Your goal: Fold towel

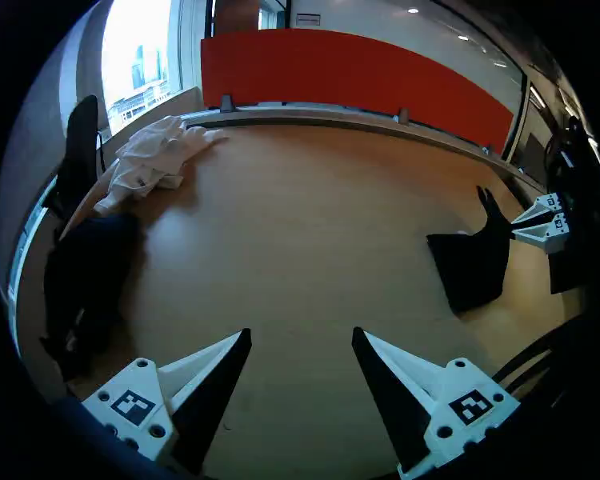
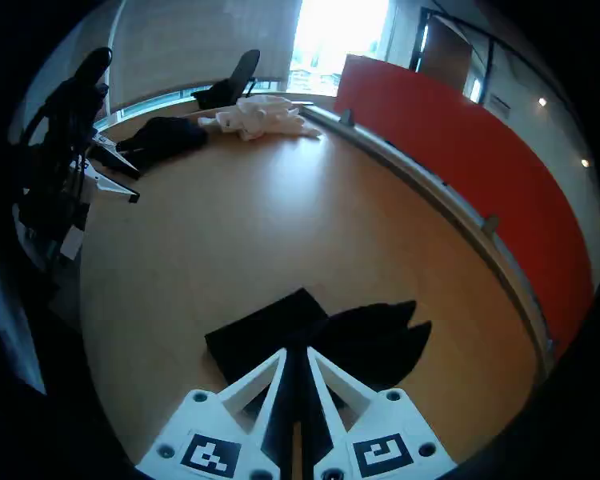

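Note:
A black towel (image 2: 262, 334) lies near the table's edge; one part (image 1: 470, 268) is raised off the wood. My right gripper (image 2: 297, 354) is shut on its near edge, fingers almost together with dark cloth between them. From across the table, the right gripper (image 1: 514, 226) grips a raised corner of the towel. My left gripper (image 1: 301, 336) stands open low over bare wood with nothing between its fingers. In the right gripper view the left gripper (image 2: 132, 184) is far off at the upper left.
A crumpled white cloth pile (image 1: 156, 156) (image 2: 260, 116) lies at the far corner, a dark cloth heap (image 1: 88, 280) (image 2: 164, 136) beside it. An orange partition (image 1: 356, 72) (image 2: 476, 168) runs along the table's back edge. A black chair (image 2: 240, 72) stands by the window.

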A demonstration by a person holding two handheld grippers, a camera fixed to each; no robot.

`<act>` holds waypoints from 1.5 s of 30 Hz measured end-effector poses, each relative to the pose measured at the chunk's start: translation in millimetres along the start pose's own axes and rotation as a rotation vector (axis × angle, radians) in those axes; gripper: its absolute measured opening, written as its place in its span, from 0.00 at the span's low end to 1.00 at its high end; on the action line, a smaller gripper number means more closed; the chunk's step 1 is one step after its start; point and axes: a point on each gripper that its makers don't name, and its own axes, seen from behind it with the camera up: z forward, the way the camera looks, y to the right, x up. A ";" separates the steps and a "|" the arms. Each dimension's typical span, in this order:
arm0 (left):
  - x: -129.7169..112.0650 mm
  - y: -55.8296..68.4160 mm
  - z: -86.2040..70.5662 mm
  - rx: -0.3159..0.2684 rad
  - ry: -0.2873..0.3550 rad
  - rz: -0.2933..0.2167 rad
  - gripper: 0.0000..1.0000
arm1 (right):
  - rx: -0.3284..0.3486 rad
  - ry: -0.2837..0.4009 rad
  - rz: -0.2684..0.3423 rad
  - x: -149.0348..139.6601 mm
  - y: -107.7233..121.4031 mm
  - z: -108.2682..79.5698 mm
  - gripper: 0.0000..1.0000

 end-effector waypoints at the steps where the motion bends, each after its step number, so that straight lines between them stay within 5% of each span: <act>1: -0.9 -1.7 -1.0 0.003 0.000 -0.004 0.93 | 0.009 -0.001 -0.002 0.7 -2.6 2.8 0.05; 11: -10.6 -12.9 -7.3 0.027 -0.002 -0.034 0.93 | 0.052 -0.018 0.009 -0.5 -12.9 17.8 0.05; 33: -16.2 -10.3 -5.8 0.029 -0.012 -0.035 0.94 | 0.088 -0.009 -0.001 4.3 -28.1 23.8 0.05; 45: -18.2 -9.0 -6.6 0.031 -0.016 -0.033 0.93 | 0.101 -0.022 0.004 -2.0 -32.1 21.8 0.19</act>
